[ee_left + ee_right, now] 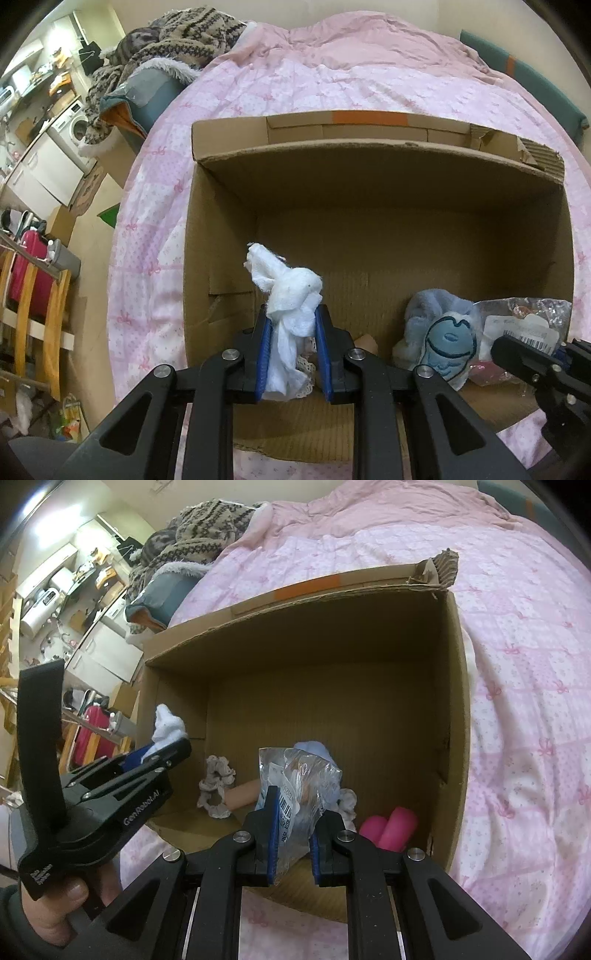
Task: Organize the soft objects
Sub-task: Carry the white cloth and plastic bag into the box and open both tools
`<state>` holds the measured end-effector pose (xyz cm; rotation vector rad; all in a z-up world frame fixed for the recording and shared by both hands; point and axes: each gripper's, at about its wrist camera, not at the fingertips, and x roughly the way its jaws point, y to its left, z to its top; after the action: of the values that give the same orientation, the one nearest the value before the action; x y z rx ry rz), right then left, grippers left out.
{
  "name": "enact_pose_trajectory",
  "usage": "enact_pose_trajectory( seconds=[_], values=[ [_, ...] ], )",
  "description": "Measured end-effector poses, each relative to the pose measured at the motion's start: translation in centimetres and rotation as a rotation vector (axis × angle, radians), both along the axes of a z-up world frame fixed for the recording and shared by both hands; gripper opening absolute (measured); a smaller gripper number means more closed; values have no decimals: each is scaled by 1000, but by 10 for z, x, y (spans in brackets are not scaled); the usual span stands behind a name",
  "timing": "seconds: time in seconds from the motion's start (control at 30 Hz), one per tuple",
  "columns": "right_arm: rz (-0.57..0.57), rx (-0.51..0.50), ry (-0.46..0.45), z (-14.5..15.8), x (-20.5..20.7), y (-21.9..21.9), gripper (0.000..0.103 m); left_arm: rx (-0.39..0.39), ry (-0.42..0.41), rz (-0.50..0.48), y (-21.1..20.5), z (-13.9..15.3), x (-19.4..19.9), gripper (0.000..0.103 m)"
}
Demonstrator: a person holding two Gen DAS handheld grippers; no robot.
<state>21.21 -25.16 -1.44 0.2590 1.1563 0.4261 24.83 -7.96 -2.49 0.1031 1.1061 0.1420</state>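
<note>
An open cardboard box (369,206) lies on a pink bed. My left gripper (291,314) is shut on a white crumpled cloth (288,295) and holds it over the box's near left side; it also shows in the right wrist view (162,749) with the cloth (168,725). My right gripper (293,797) is shut on a clear plastic packet with a barcode label (299,786), above the box's near edge; the packet shows in the left wrist view (524,325). Inside the box lie a blue plush toy (439,339), a grey scrunchie (216,790) and a pink soft object (391,827).
The pink quilt (332,85) covers the bed around the box (332,686). A pile of knitted blankets (177,40) and a grey pillow (151,92) lie at the bed's far left. A washing machine (74,125) and a red suitcase (29,273) stand left of the bed.
</note>
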Motion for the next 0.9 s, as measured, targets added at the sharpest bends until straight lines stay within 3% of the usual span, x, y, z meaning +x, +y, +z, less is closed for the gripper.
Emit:
enact_pose_trajectory(
  seconds=[0.63,0.7,0.77,0.83,0.9],
  values=[
    [-8,-13,3,-4,-1,0,15,-49,17,38,7,-5,-2,25],
    [-9,-18,-12,-2,-2,0,15,-49,16,34,8,-4,-2,31],
    [-12,-16,-21,-1,-3,0,16,-42,8,33,7,-1,-4,50],
    [-15,-9,-27,0,-4,-1,16,-36,-3,35,7,3,-7,60],
    [-21,-11,-36,2,-5,-2,16,-34,-9,27,6,5,-9,62]
  ],
)
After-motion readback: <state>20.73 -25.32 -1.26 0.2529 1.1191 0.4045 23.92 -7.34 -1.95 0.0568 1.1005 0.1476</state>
